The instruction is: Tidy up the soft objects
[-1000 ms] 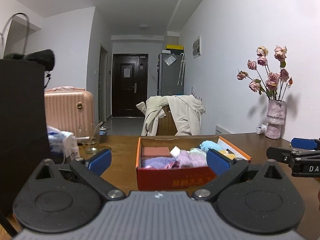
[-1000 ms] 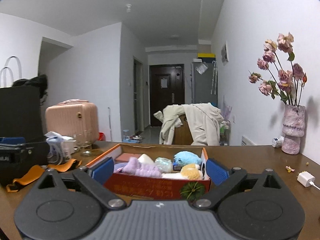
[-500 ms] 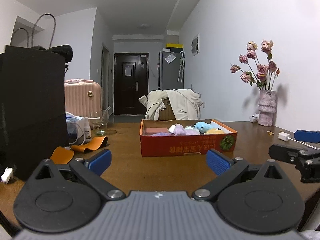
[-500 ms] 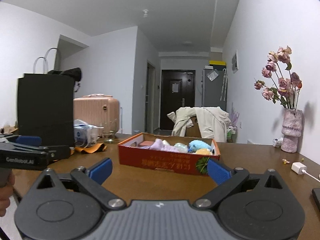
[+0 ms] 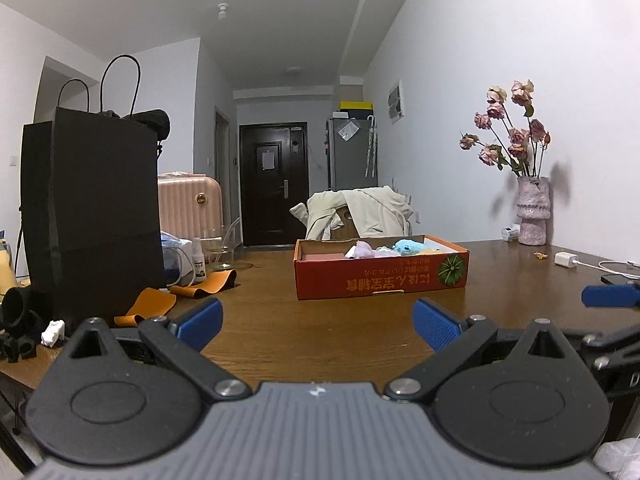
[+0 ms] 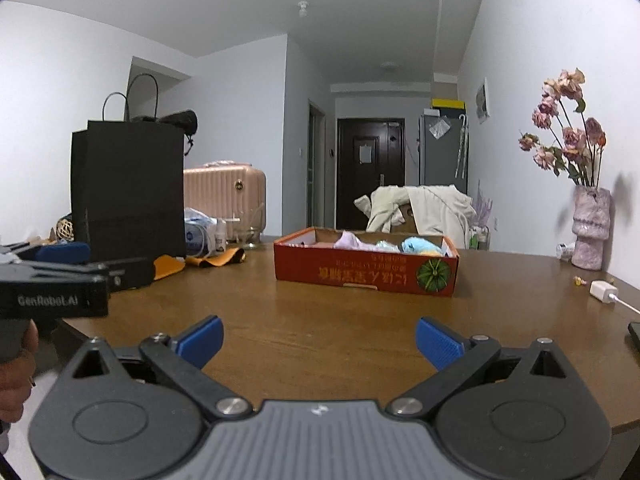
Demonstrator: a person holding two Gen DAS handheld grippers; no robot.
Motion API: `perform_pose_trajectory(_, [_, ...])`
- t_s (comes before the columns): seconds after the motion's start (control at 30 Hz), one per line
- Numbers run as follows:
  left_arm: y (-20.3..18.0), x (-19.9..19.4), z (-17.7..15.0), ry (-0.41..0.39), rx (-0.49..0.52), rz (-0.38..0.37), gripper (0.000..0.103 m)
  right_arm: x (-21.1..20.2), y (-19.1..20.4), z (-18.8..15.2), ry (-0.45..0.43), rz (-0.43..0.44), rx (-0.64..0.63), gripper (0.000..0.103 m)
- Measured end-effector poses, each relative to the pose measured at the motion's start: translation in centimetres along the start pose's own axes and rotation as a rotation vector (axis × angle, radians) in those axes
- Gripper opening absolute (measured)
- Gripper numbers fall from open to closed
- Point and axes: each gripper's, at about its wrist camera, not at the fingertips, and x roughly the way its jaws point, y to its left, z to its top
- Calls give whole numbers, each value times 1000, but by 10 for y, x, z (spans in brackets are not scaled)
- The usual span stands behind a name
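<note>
A red cardboard box (image 5: 380, 278) (image 6: 364, 270) stands in the middle of the brown table (image 5: 320, 328) (image 6: 320, 320). Inside it lie soft things: a purple one (image 5: 364, 249) (image 6: 349, 240), a light blue one (image 5: 409, 246) (image 6: 418, 246), a pale green one (image 6: 386, 245) and a pink block (image 5: 322, 256). My left gripper (image 5: 318, 326) is open and empty, well short of the box at the table's near edge. My right gripper (image 6: 318, 338) is likewise open and empty. Each gripper shows at the side of the other's view.
A tall black paper bag (image 5: 92, 216) (image 6: 128, 188) stands at the left with orange cloth strips (image 5: 200, 284) beside it. A glass jar (image 5: 220, 254), a vase of dried roses (image 5: 530, 212) (image 6: 590, 232), a white charger (image 5: 566, 259) (image 6: 604, 292) and a phone (image 5: 616, 279) sit around.
Both grippers have pulled back from the box toward the near table edge. The box now looks smaller and farther. Both stay open and empty.
</note>
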Motion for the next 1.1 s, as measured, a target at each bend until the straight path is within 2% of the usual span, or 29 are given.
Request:
perform_pose_trajectory(0.53, [2, 0, -3, 5, -10, -7, 103, -1, -5, 1, -20, -23, 57, 103])
perform_pose_trajectory(1.1, [-1, 0, -4, 10, -10, -14, 103, -2, -5, 1, -26, -26, 59, 103])
